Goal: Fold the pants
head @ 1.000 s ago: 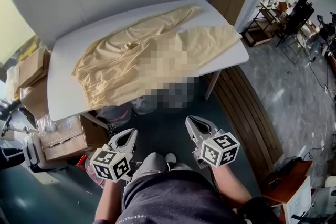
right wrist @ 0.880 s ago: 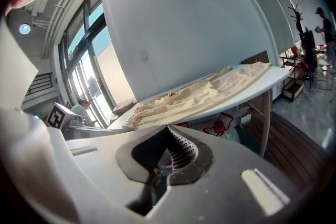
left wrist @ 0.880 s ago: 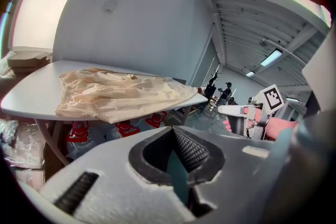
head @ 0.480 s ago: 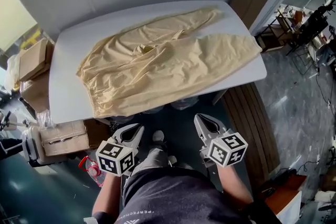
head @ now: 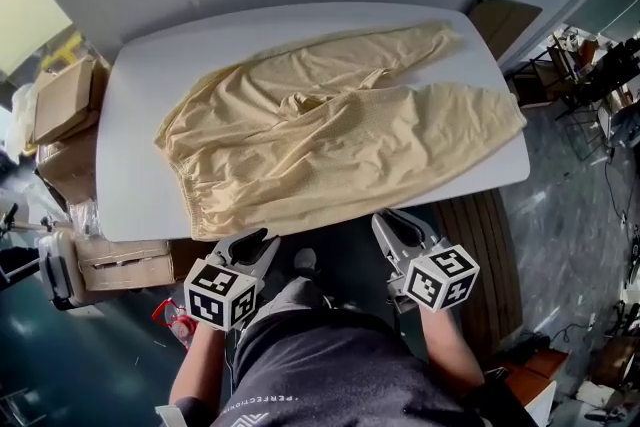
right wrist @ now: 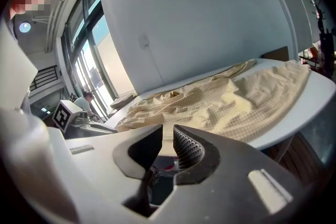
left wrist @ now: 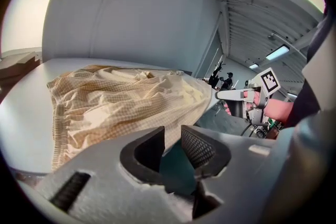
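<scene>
Nearest the person, the left claw (head: 250, 242) and right claw (head: 397, 223) hang just short of the near edge of the counter (head: 135, 115). Each is released, its jaws having just been opening with nothing between them, apparently readied to take the cloth. Beyond them the pants (head: 330, 140) lie spread across that counter, pale yellow and wrinkled, waistband at the left, 2 legs splayed rightward, not yet folded.
</scene>
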`<state>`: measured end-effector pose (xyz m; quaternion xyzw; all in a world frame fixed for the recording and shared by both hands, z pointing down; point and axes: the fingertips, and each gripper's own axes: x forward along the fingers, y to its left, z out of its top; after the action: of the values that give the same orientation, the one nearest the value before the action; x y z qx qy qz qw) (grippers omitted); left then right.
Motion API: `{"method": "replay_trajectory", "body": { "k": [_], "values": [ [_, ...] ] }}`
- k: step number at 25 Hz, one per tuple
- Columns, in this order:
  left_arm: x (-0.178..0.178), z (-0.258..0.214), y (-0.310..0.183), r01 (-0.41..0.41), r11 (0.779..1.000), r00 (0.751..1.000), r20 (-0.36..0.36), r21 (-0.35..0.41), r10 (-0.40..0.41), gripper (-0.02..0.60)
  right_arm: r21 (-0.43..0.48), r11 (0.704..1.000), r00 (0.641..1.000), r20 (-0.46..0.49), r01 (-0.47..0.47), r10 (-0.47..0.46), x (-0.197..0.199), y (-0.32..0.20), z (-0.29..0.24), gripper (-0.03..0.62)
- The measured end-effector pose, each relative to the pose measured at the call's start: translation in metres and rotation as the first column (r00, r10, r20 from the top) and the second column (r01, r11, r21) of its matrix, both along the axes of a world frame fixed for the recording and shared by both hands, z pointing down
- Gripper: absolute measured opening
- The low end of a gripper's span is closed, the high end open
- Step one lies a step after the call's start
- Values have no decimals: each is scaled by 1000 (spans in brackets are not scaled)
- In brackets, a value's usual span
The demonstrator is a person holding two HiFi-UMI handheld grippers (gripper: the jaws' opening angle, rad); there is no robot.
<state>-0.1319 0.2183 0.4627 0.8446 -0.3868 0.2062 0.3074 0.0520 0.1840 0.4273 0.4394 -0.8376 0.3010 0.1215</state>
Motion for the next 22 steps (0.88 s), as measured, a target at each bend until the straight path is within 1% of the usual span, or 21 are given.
{"method": "replay_trajectory", "body": {
  "k": [3,5,6,10,13,16,17,20,22],
  "values": [
    [-20,9,4,-7,1000,998,65,-20,8,101,-8,1000,1000,-17,12,-12,-9,-10,3,54],
    [-32,15,3,-16,1000,993,116,-24,18,112,-14,999,999,-17,38,-39,-21,-17,5,55],
    [-37,18,3,-15,999,991,130,-29,19,119,-23,998,998,-14,59,-59,-28,-18,7,55],
    [-51,17,1,14,999,991,131,-48,-7,138,-54,988,990,-5,143,-144,-58,-22,13,63],
    [-68,18,-4,41,998,984,176,-43,-33,152,-64,978,980,4,197,-197,-75,-28,15,63],
    [-81,26,-4,45,998,966,255,-44,-32,196,-81,968,972,15,236,-236,-88,-31,17,61],
    [-82,29,-4,38,998,964,266,-55,-22,210,-86,965,969,21,247,-247,-92,-33,17,60],
    [-74,36,-4,4,996,965,262,-93,21,292,-94,957,961,33,275,-273,-101,-38,17,51],
    [-70,44,-5,-26,995,955,293,-101,55,314,-93,955,959,32,282,-280,-105,-40,17,44]
  ]
}}
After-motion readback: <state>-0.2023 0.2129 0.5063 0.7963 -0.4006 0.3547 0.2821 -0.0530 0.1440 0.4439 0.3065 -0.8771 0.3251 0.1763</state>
